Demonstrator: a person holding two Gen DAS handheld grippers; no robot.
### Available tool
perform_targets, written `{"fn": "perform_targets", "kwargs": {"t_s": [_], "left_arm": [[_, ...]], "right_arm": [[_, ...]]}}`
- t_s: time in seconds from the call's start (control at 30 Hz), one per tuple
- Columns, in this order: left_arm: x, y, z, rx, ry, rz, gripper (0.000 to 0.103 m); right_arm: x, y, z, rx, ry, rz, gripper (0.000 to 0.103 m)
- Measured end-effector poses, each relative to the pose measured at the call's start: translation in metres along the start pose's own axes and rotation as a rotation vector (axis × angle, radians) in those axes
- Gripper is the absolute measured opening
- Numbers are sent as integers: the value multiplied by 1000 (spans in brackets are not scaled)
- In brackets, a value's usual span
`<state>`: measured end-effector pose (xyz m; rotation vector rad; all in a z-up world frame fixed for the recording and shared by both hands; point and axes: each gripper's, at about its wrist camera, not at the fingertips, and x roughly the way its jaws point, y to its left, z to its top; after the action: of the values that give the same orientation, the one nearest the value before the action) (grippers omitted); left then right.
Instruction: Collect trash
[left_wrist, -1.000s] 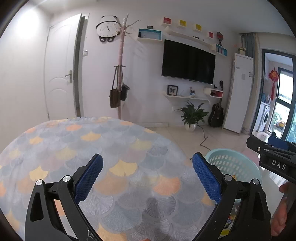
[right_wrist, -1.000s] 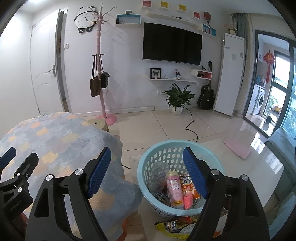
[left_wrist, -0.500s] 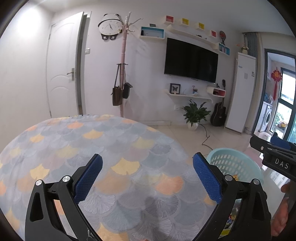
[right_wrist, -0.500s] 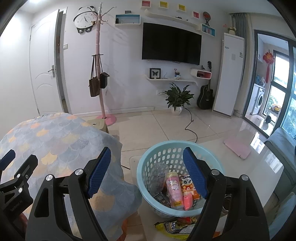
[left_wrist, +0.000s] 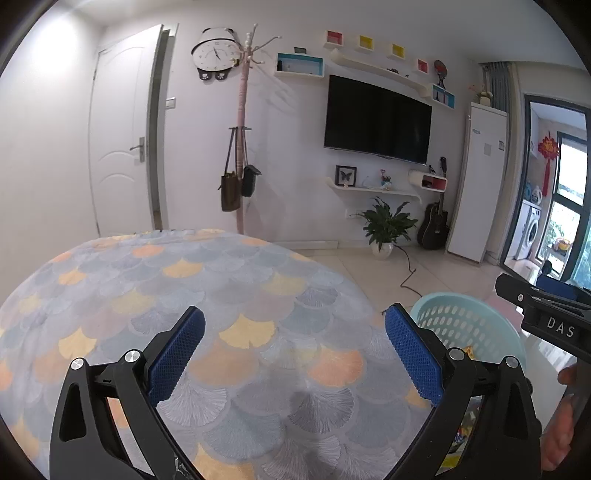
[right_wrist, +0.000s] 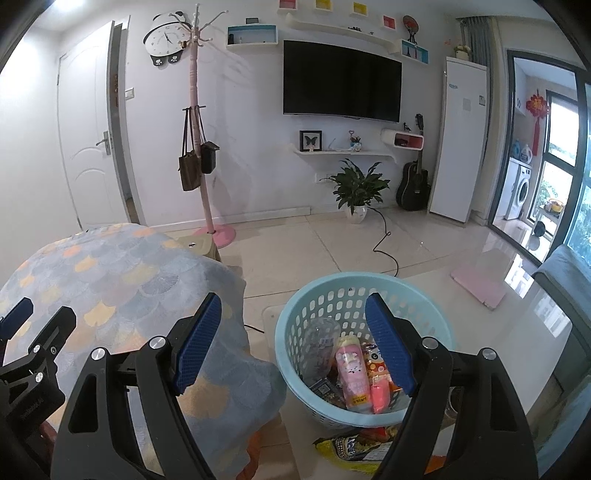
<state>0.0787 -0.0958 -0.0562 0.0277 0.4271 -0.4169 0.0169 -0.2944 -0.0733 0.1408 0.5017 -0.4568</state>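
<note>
**Two open grippers, one basket of trash**

Two grippers are up in the air and both hold nothing. The biggest thing is the round table (left_wrist: 221, 295), covered by a soft cloth (right_wrist: 140, 280) with blue, grey and orange fan shapes. The cloth hangs down over the table edge on the side near the basket.

The left gripper (left_wrist: 293, 354) hangs over the table top. Its two blue pads (left_wrist: 177, 354) are wide apart, with only cloth between them.

The right gripper (right_wrist: 291, 343) hangs beside the table, above the floor. Its blue pads (right_wrist: 388, 347) are wide apart too. One pad is over the cloth edge and the other is over the basket.

The light blue basket (right_wrist: 332, 295) sits low, just beside the table. It has many little holes in its wall. The trash is inside it: a pink bottle (right_wrist: 354, 376) lying on its side, a small pink thing next to it, a clear plastic bottle (right_wrist: 321, 332) and some bright wrappers.

One yellow snack bag (right_wrist: 347, 448) lies outside the basket, on the floor right in front of it.
</note>
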Motion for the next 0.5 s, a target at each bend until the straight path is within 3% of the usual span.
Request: {"fn": "perform_targets", "kwargs": {"t_s": [0.5], "left_arm": [[0, 1, 0, -1, 2, 0, 95]], "right_arm": [[-1, -2, -1, 6, 1, 2, 76]]}}
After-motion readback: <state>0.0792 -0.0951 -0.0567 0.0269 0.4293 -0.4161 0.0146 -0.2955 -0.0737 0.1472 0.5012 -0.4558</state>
